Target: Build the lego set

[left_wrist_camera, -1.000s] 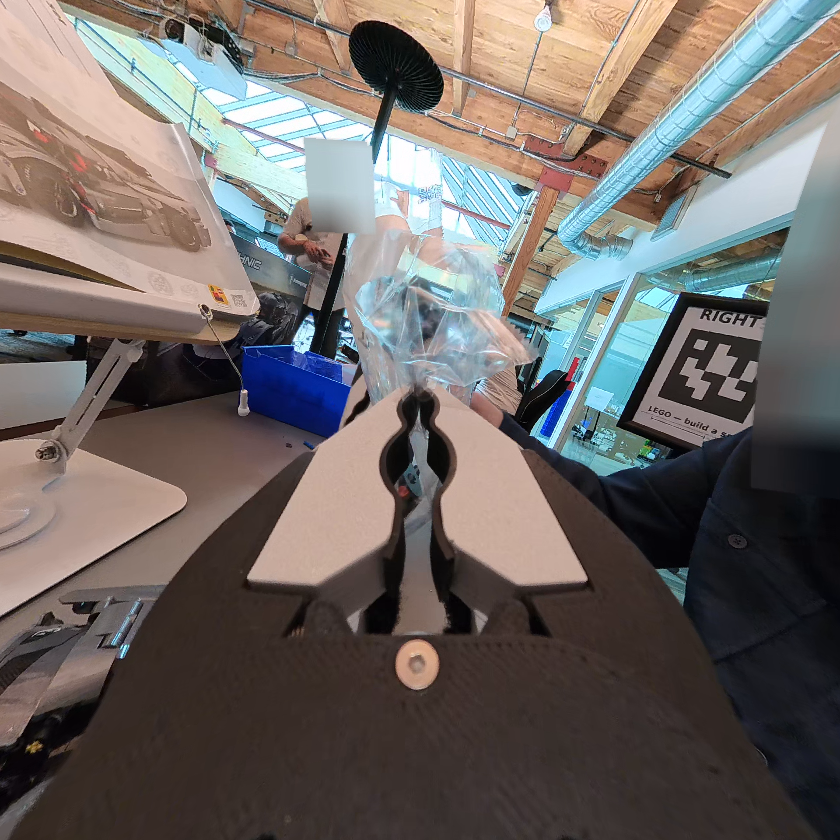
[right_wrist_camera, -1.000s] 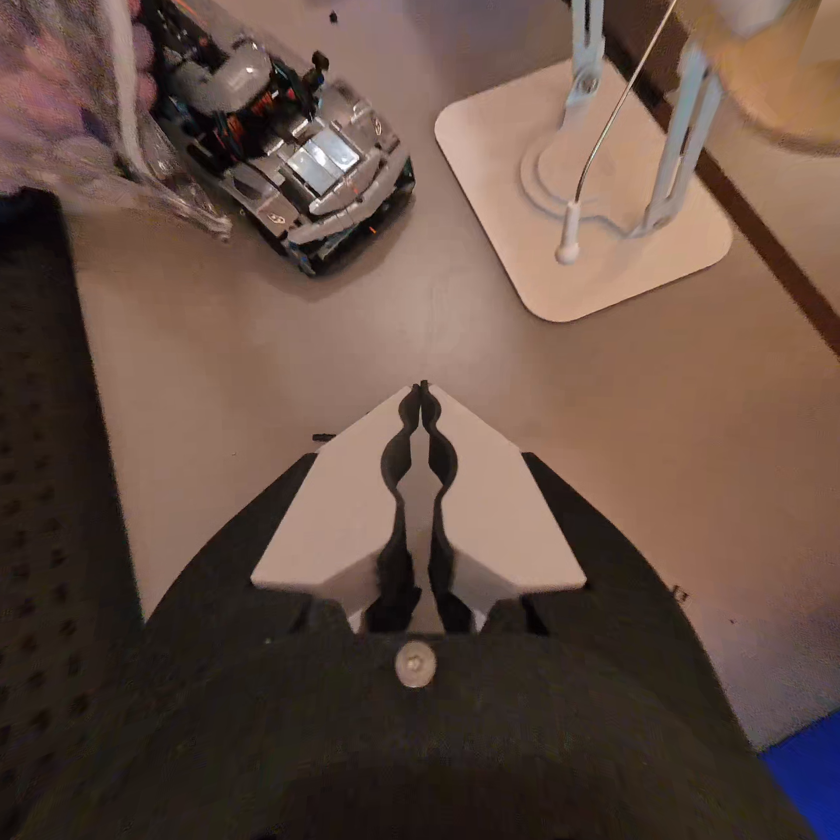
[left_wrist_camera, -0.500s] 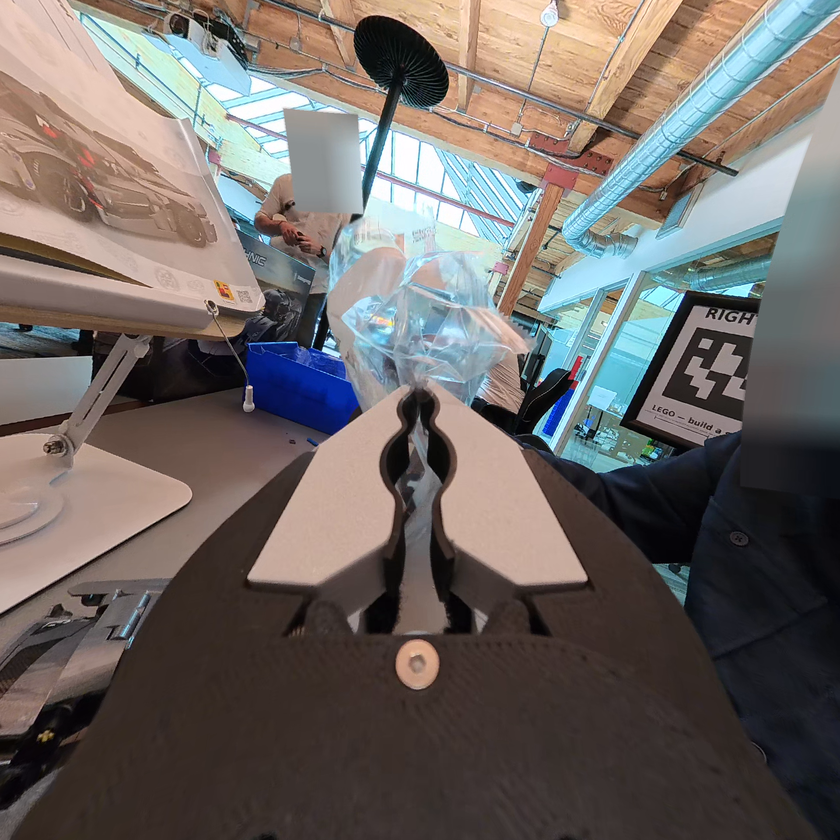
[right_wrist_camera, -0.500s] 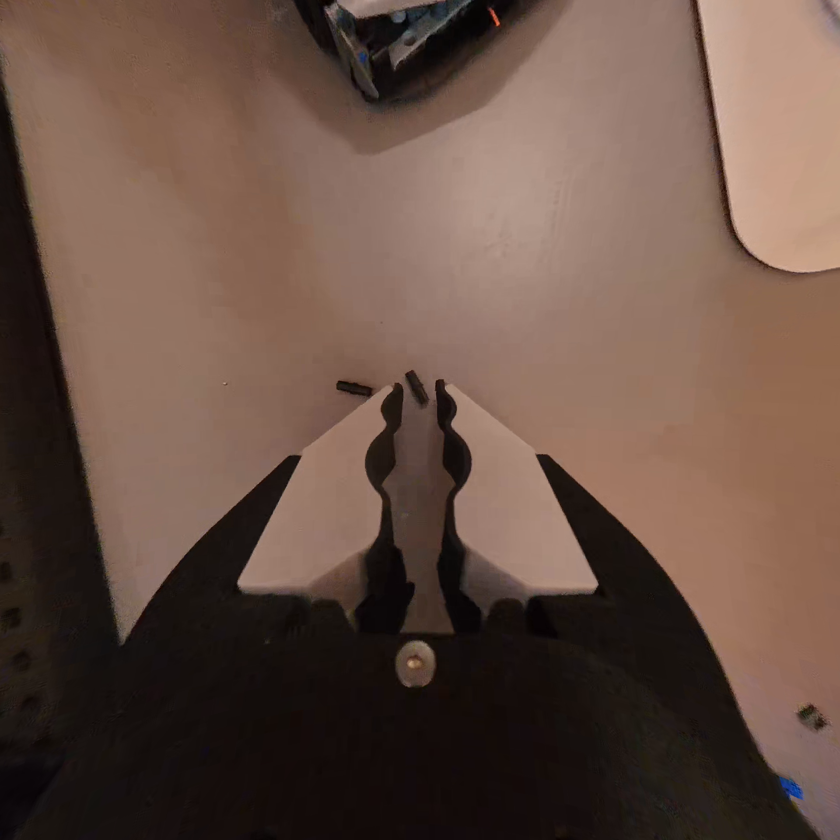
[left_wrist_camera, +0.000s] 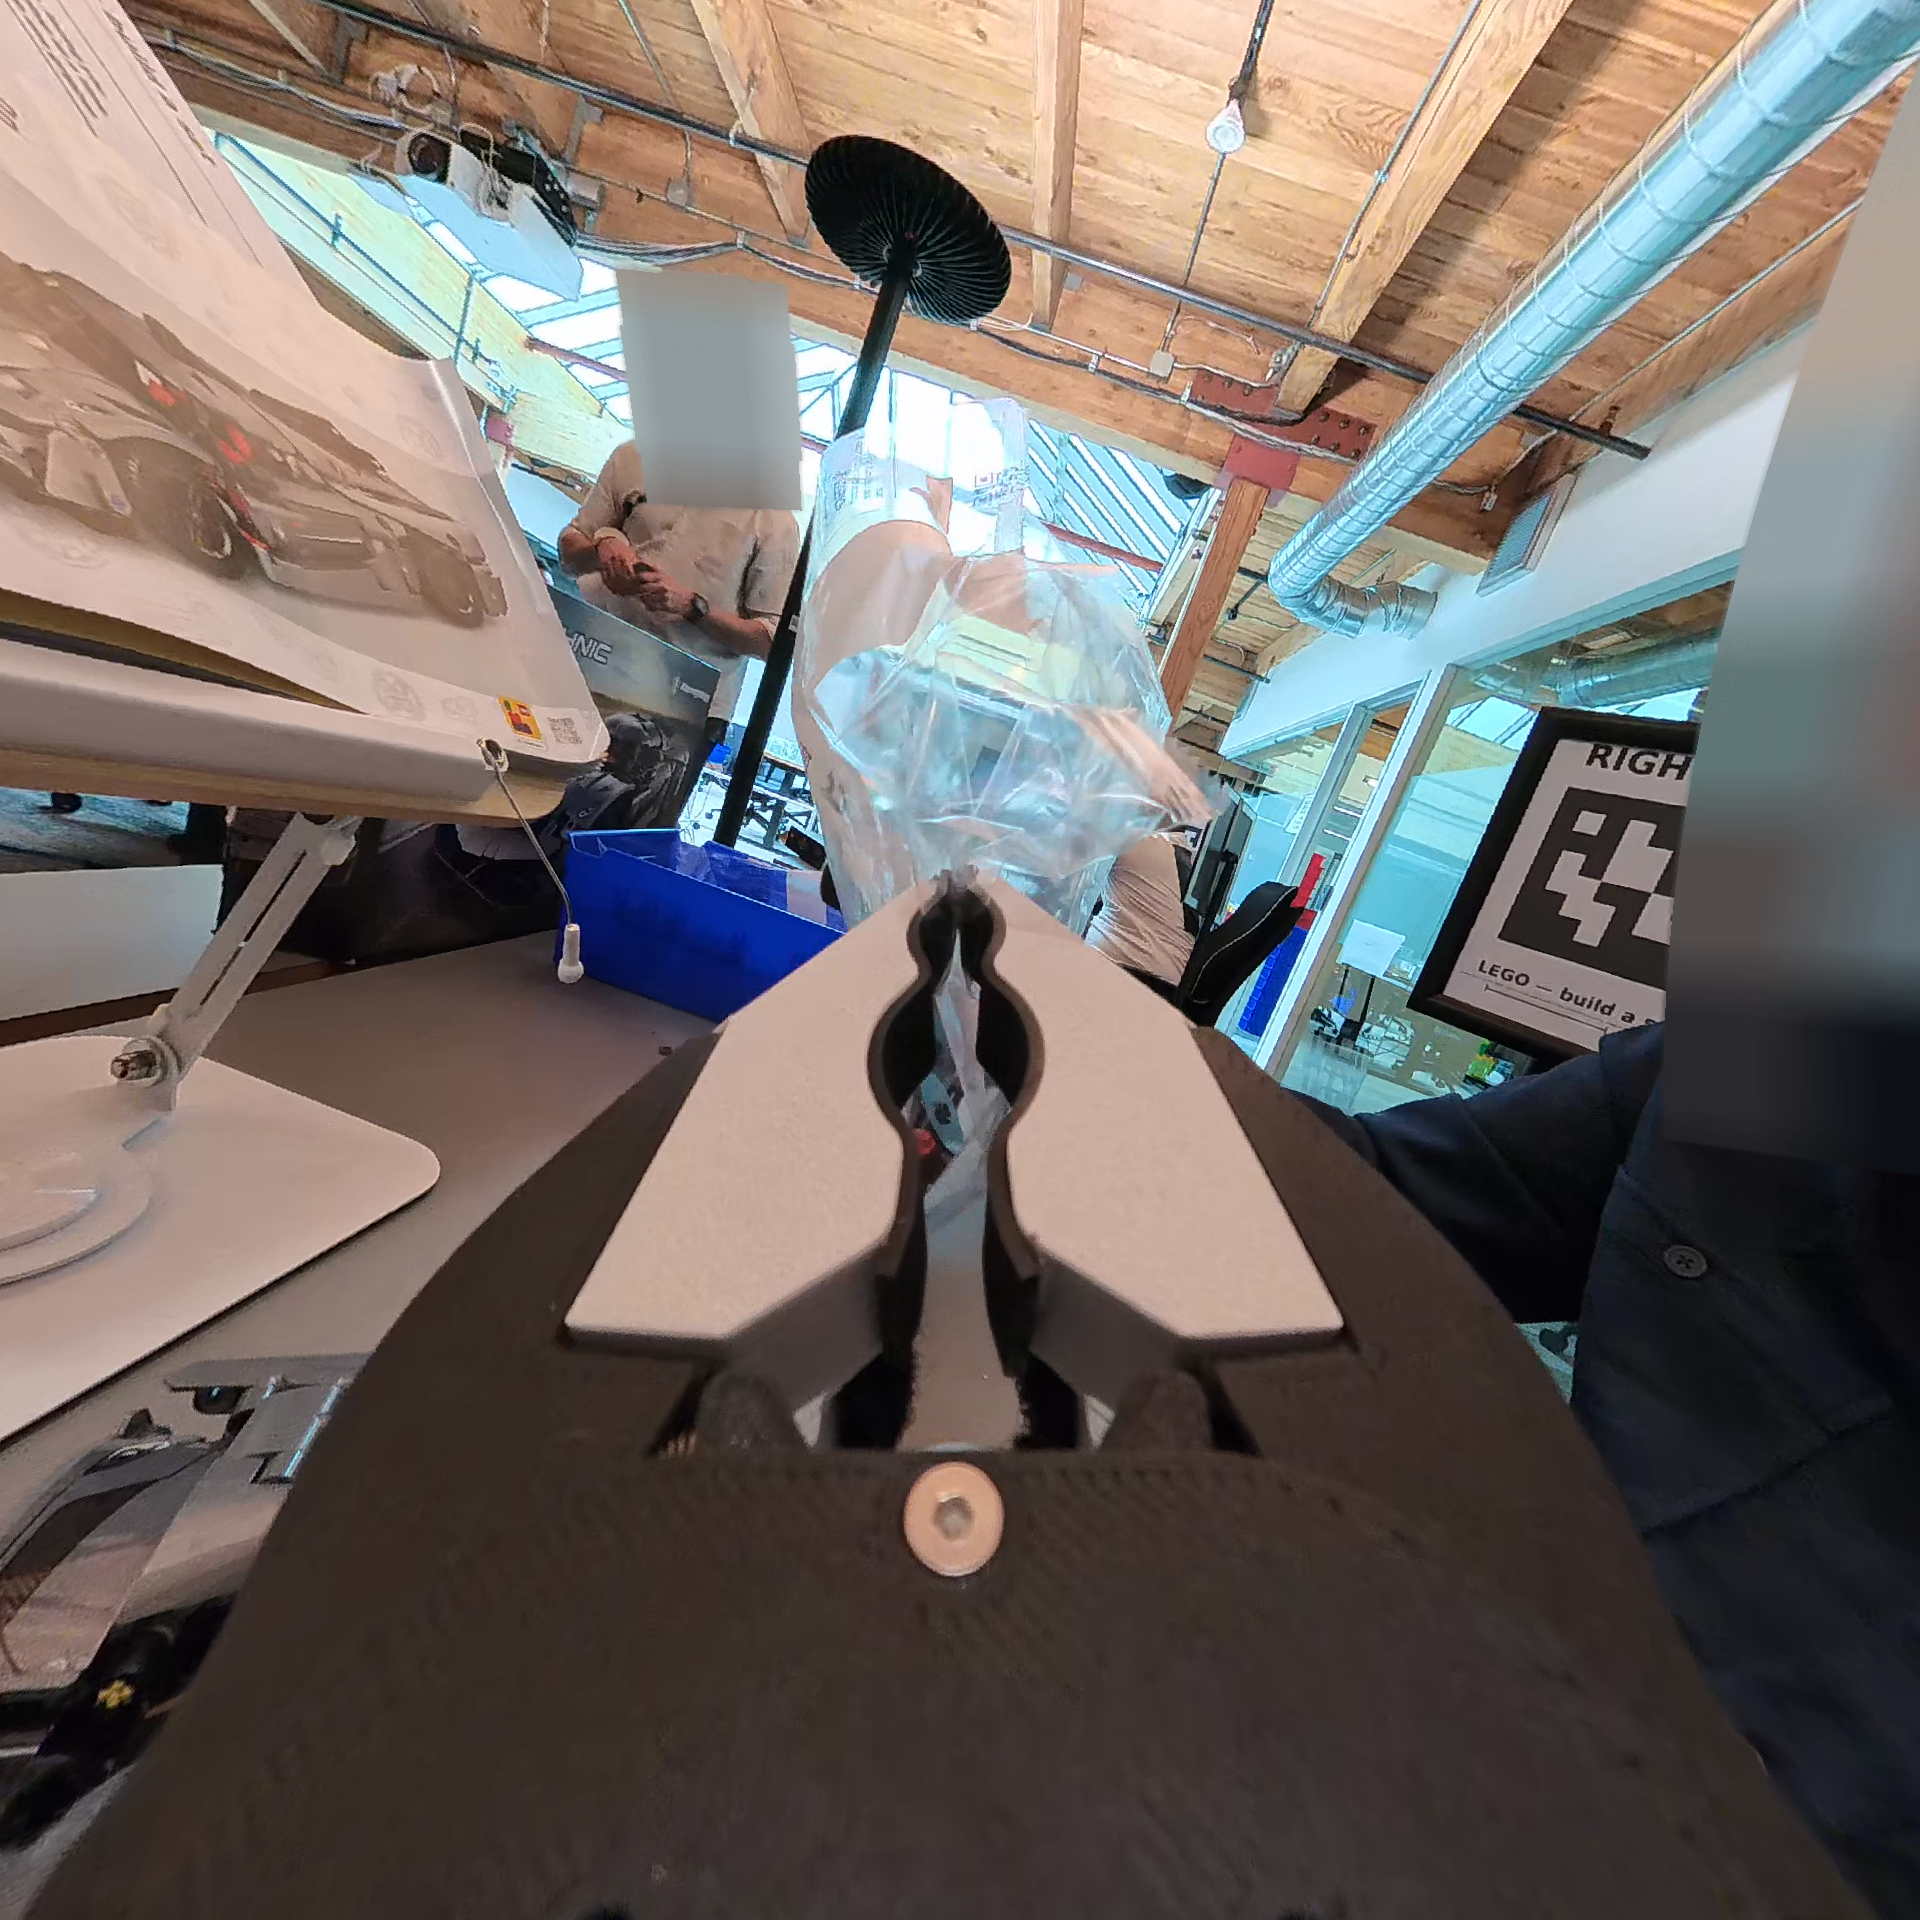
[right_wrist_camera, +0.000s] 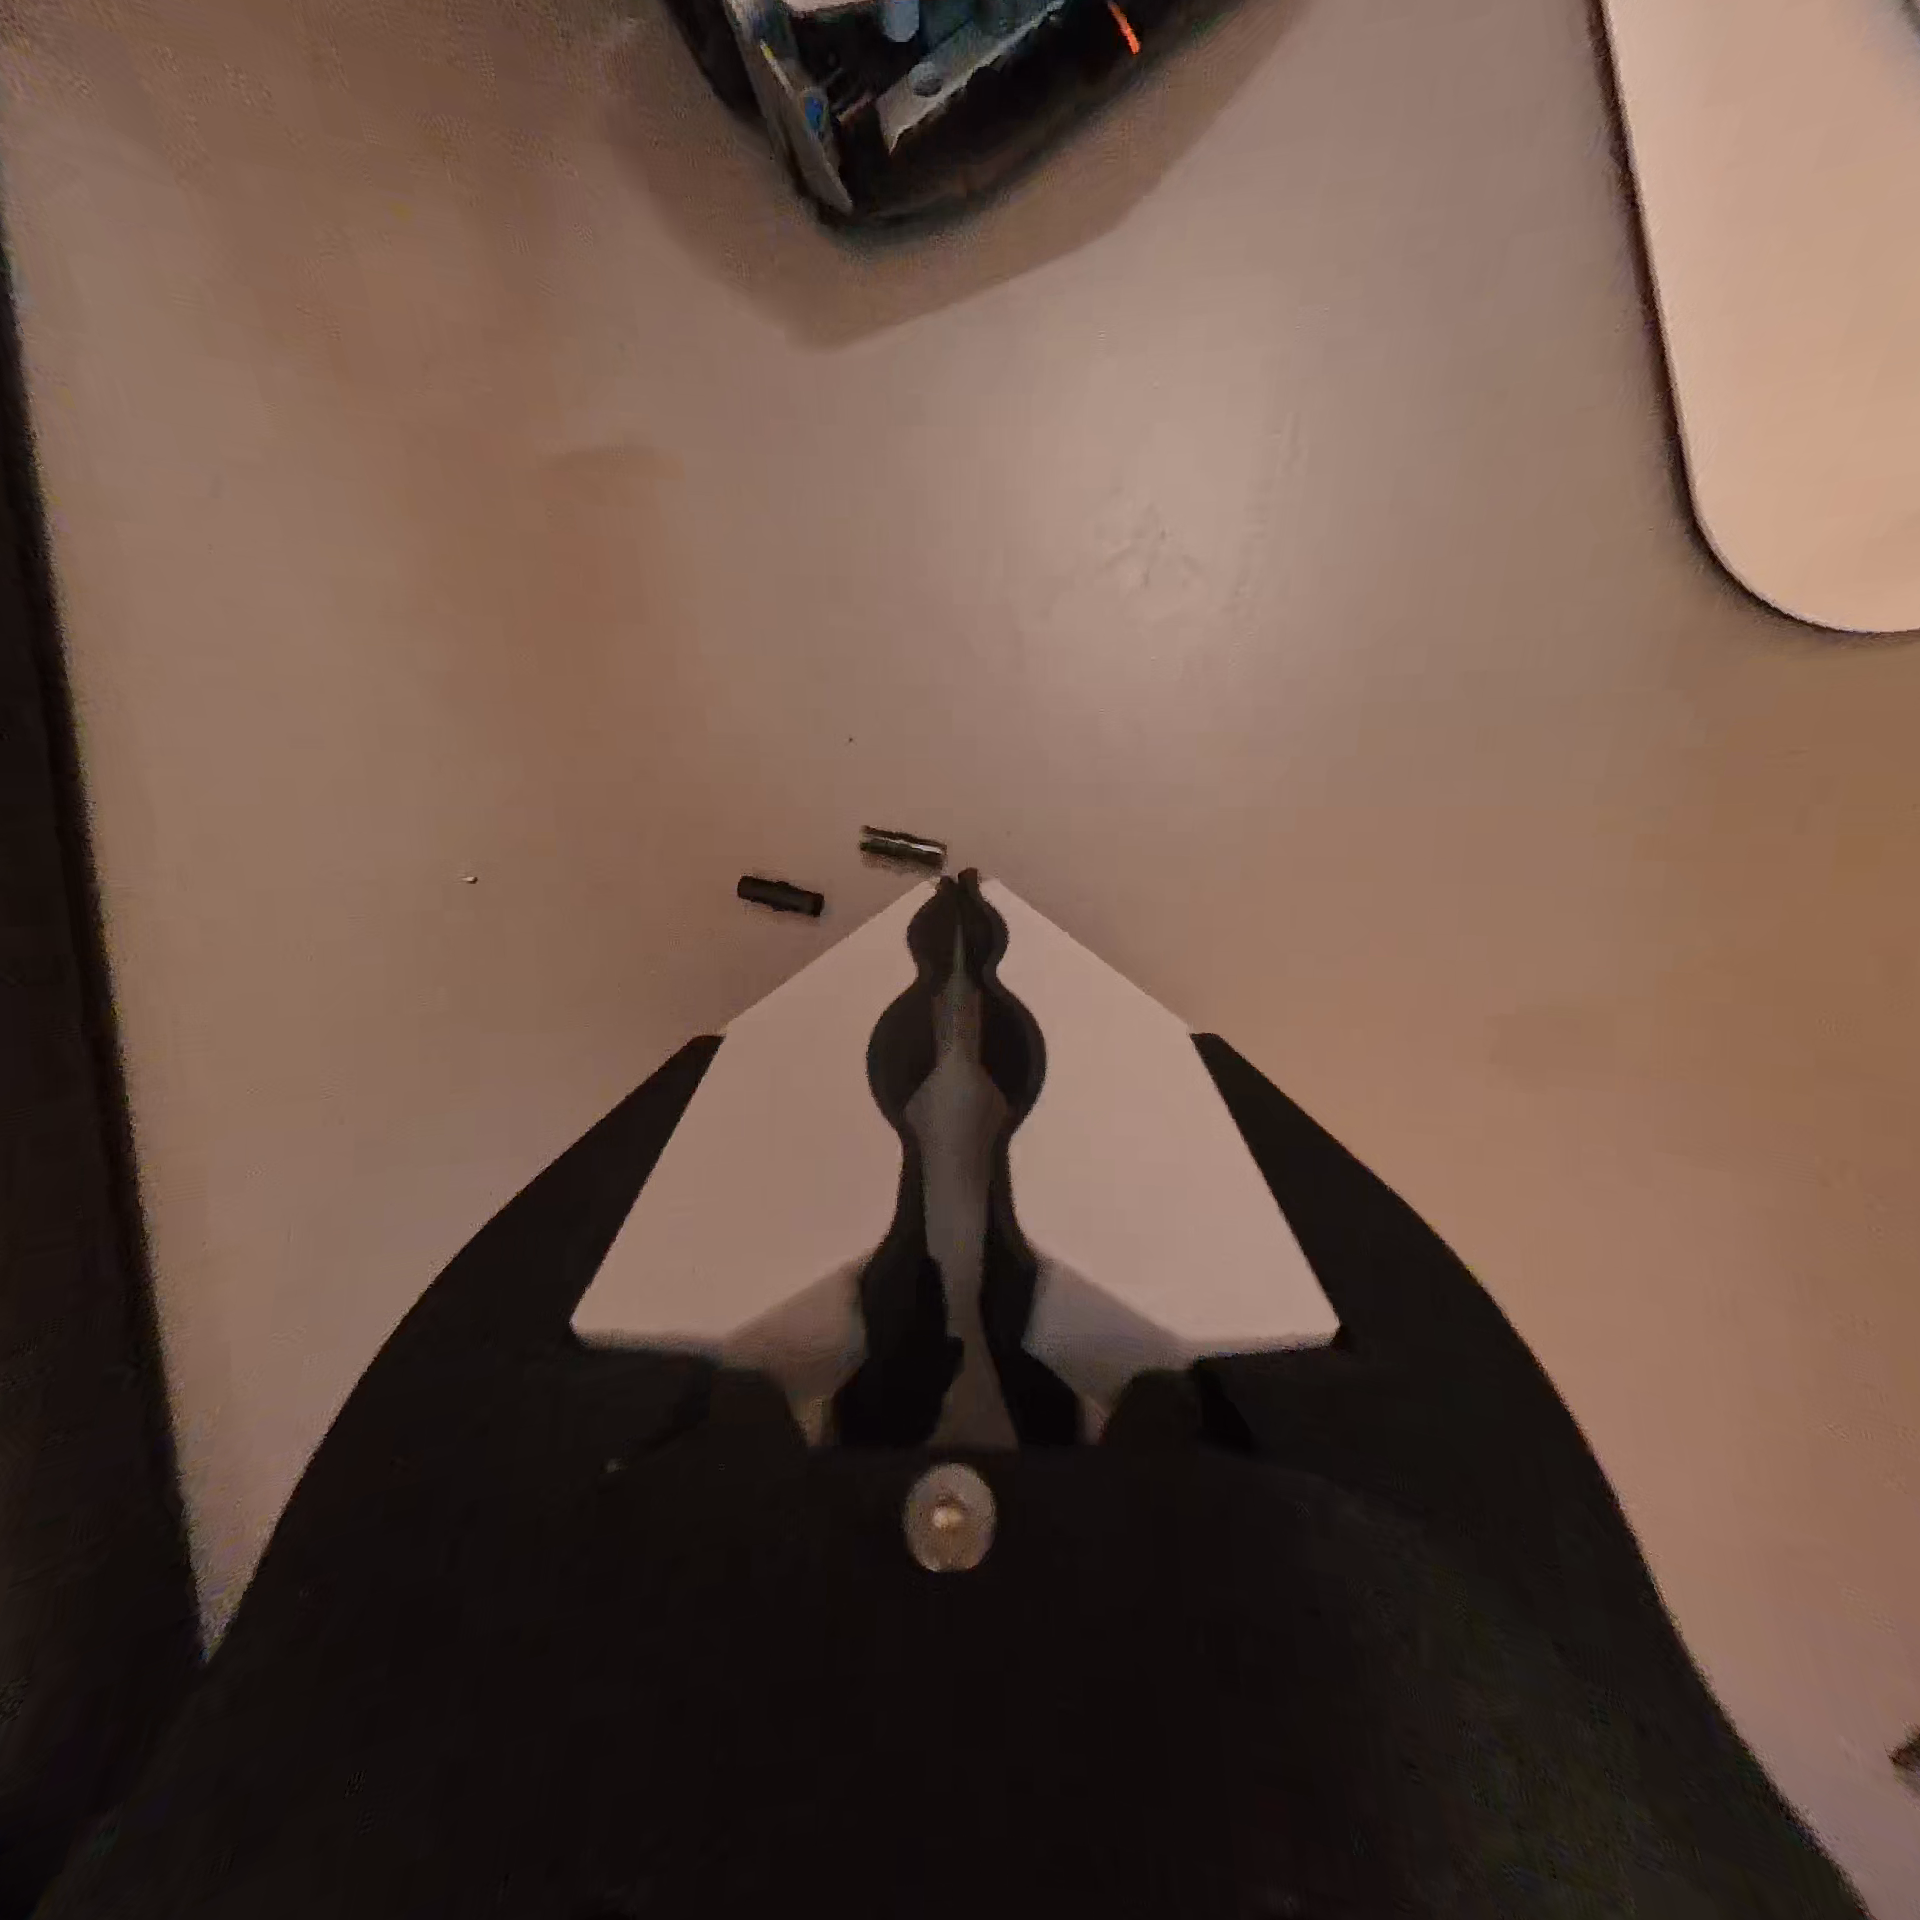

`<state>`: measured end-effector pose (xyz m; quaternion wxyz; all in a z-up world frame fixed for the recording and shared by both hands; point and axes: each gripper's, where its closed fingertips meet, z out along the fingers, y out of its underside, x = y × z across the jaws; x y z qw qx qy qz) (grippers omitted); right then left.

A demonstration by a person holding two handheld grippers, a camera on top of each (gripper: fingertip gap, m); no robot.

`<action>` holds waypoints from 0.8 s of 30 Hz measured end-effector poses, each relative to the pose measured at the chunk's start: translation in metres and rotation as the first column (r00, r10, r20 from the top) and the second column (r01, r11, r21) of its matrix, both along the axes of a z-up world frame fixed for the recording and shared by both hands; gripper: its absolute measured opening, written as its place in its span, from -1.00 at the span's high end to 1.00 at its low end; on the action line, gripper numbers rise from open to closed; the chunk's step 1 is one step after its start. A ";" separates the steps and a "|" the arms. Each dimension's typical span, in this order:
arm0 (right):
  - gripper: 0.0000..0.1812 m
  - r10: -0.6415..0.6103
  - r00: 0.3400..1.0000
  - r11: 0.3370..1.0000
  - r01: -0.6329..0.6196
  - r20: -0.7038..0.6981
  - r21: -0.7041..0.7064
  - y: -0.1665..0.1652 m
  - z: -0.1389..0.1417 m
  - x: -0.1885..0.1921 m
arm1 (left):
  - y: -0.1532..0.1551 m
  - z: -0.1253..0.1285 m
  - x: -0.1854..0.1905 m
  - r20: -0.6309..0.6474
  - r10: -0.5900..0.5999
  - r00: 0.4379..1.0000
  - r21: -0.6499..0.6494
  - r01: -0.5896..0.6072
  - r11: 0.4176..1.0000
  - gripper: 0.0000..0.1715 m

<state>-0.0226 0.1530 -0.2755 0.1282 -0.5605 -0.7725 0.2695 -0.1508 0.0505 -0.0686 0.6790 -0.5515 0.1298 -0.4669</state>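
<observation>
My left gripper [left_wrist_camera: 956, 906] is shut on the neck of a clear plastic bag [left_wrist_camera: 977, 707] and holds it up in the air above the table. Small parts show inside the bag between the fingers. My right gripper [right_wrist_camera: 958, 883] is shut low over the table, with nothing seen between its tips. Two small black pins lie on the table: one [right_wrist_camera: 902, 845] just beyond the tips, the other [right_wrist_camera: 779, 896] to its left. The grey and black lego car [right_wrist_camera: 904, 104] is at the top edge of the right wrist view and also shows in the left wrist view [left_wrist_camera: 156, 1475] at lower left.
A white stand [left_wrist_camera: 208, 1195] holds the open instruction booklet [left_wrist_camera: 208, 468] at left; its base [right_wrist_camera: 1818, 312] is right of the car. A blue bin [left_wrist_camera: 686, 925] stands at the table's far side. A dark perforated surface [right_wrist_camera: 42, 935] borders the left. People stand behind. The gap from one gripper's tips to the other's is roughly 25 cm.
My right gripper came down over the two pins, opened around one, then shut; that pin now lies just ahead of the tips, turned sideways. The left gripper holds the bag much as before.
</observation>
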 end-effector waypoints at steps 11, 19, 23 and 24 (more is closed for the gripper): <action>0.84 0.010 0.999 0.999 -0.013 -0.050 -0.050 -0.031 0.023 -0.009 | -0.001 0.001 -0.001 -0.005 0.006 1.000 0.005 -0.006 1.000 1.00; 0.97 0.012 1.000 1.000 -0.013 0.018 0.023 -0.046 -0.001 -0.015 | -0.006 0.007 -0.013 0.022 0.034 0.999 0.028 -0.035 0.999 1.00; 0.97 0.001 1.000 1.000 -0.001 0.000 -0.011 -0.046 0.001 -0.014 | -0.007 0.008 -0.015 0.027 0.037 0.999 0.031 -0.037 0.999 1.00; 0.98 -0.011 1.000 1.000 0.011 -0.008 -0.020 -0.044 0.005 -0.013 | -0.008 0.008 -0.015 0.028 0.037 0.999 0.032 -0.038 0.999 1.00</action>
